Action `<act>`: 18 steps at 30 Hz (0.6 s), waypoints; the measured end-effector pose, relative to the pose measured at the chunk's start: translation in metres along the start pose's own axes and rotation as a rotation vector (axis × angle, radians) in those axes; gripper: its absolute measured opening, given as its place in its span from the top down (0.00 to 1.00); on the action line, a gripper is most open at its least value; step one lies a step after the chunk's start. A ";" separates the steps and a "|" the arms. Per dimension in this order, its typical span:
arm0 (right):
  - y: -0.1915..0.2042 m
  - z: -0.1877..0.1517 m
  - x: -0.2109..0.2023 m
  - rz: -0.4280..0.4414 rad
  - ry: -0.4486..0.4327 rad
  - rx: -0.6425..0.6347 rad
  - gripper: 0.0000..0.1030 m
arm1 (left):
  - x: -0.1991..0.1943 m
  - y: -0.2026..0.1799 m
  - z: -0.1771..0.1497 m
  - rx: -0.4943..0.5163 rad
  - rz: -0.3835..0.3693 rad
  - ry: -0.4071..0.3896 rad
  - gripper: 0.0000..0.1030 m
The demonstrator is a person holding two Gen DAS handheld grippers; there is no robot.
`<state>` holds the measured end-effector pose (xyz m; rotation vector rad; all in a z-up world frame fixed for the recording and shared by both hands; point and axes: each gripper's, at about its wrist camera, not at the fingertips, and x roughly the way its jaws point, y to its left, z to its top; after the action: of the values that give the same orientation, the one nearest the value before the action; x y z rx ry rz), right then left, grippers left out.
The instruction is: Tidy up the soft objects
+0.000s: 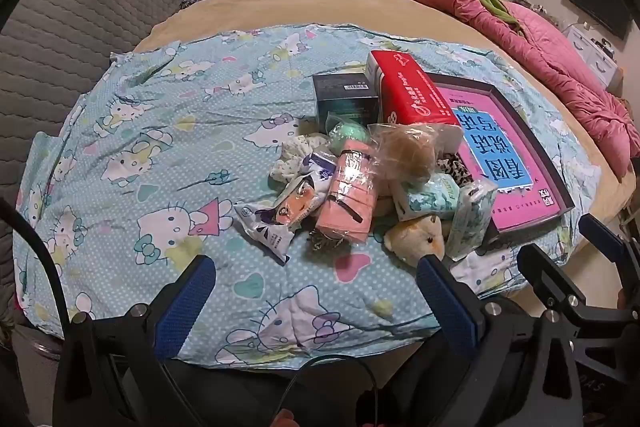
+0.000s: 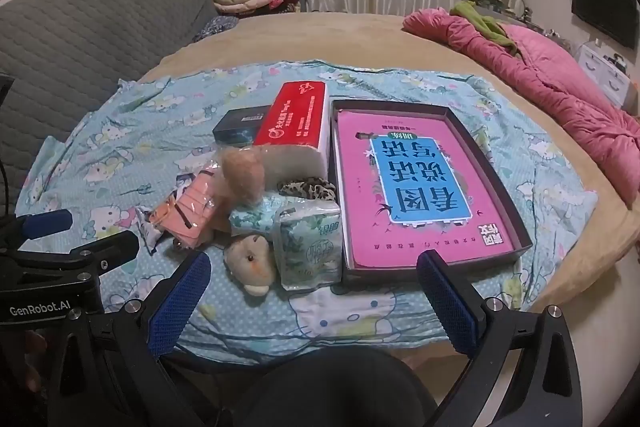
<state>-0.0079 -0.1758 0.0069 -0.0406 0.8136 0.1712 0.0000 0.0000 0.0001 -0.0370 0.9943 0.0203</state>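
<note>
1. Left gripper (image 1: pixel 316 291) and right gripper (image 2: pixel 314 289) are held with jaws spread wide, nothing between them, above the near edge of the pale-blue cat-print cotton sheet (image 1: pixel 132 131).
2. The heap of soft objects, including a beige plush chick (image 2: pixel 253 259) and a pink wrapped tissue pack (image 1: pixel 348 197), lies just left of the dark shallow cardboard box lined pink (image 2: pixel 520 227).
3. A red rectangular tissue box (image 2: pixel 298 119) stands behind the heap, touching that box.

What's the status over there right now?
Left hand-held gripper and right hand-held gripper open, empty. Soft-item pile untouched. Book tray alongside.
</note>
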 end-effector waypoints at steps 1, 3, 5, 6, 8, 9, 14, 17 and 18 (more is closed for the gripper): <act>0.000 0.000 0.000 0.000 0.000 0.000 0.00 | 0.000 0.000 0.000 0.000 0.000 0.000 0.02; -0.001 0.000 0.000 -0.001 0.002 0.001 0.00 | 0.000 0.000 0.000 0.001 -0.002 0.000 0.02; -0.001 0.000 0.000 -0.001 0.004 0.002 0.00 | 0.001 0.000 0.000 0.000 -0.002 -0.001 0.02; -0.001 0.000 0.000 -0.001 0.005 0.003 0.00 | 0.000 0.000 0.000 -0.002 -0.002 0.000 0.02; 0.001 0.000 0.001 -0.001 0.003 0.002 0.00 | 0.000 -0.001 0.000 -0.003 -0.002 0.000 0.02; 0.001 0.000 0.001 0.001 0.006 0.004 0.00 | 0.001 -0.001 0.000 -0.005 -0.004 0.001 0.02; -0.001 -0.002 0.002 -0.002 0.004 0.005 0.00 | 0.003 0.001 -0.001 -0.017 -0.017 0.003 0.02; -0.003 -0.002 0.003 0.000 0.007 0.012 0.00 | 0.004 0.005 -0.001 -0.024 -0.021 -0.001 0.02; -0.004 -0.001 0.004 0.003 0.010 0.016 0.00 | 0.005 0.006 -0.001 -0.021 -0.018 -0.007 0.02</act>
<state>-0.0050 -0.1797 0.0029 -0.0250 0.8254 0.1677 0.0013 0.0059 -0.0049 -0.0649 0.9872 0.0149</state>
